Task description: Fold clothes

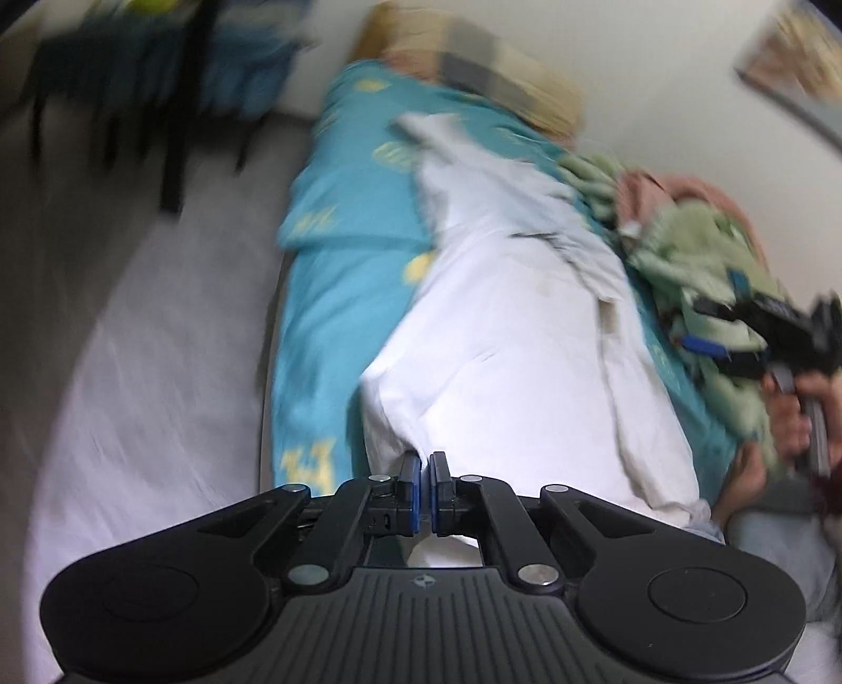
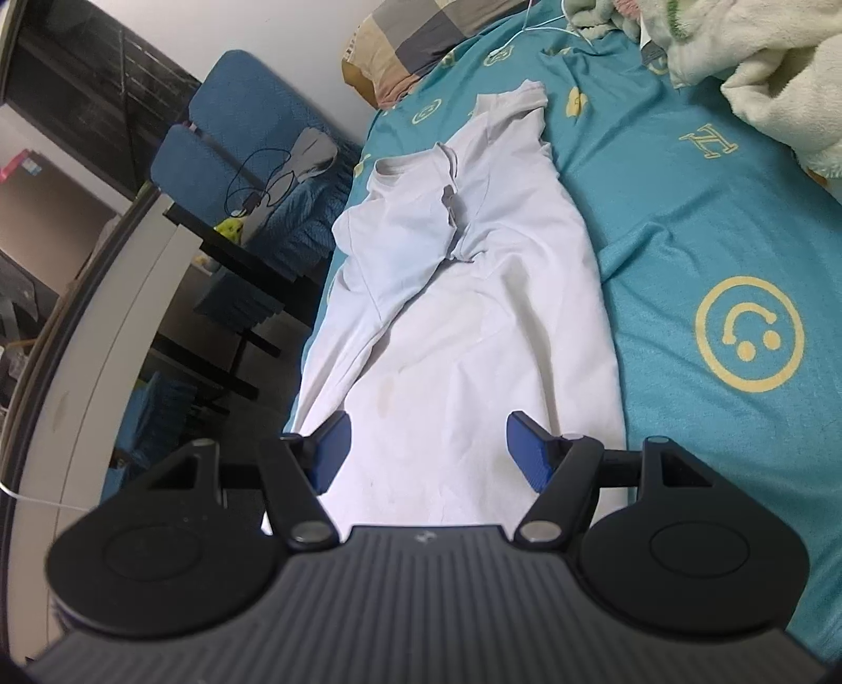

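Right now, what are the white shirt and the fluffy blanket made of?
The white shirt looks like thin, matte cotton knit: it lies limp with soft creases and has a ribbed collar. The fluffy blanket looks like plush fleece, judging by its fuzzy, thick surface. The left gripper pinches the shirt; the right gripper is open above it.

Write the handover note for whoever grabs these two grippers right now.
Left gripper: jaws shut on the hem edge of the white T-shirt, lifting it slightly.
Right gripper: jaws wide open, hanging over the shirt's lower part, holding nothing.
The shirt lies lengthwise on the teal bedsheet, collar toward the checked pillow; one sleeve is already turned in over the chest. A fleecy blanket pile sits at the far side.
Done: shirt laid out, one side partly folded.
Left: grasp the other hem corner with the right, finish the folds.
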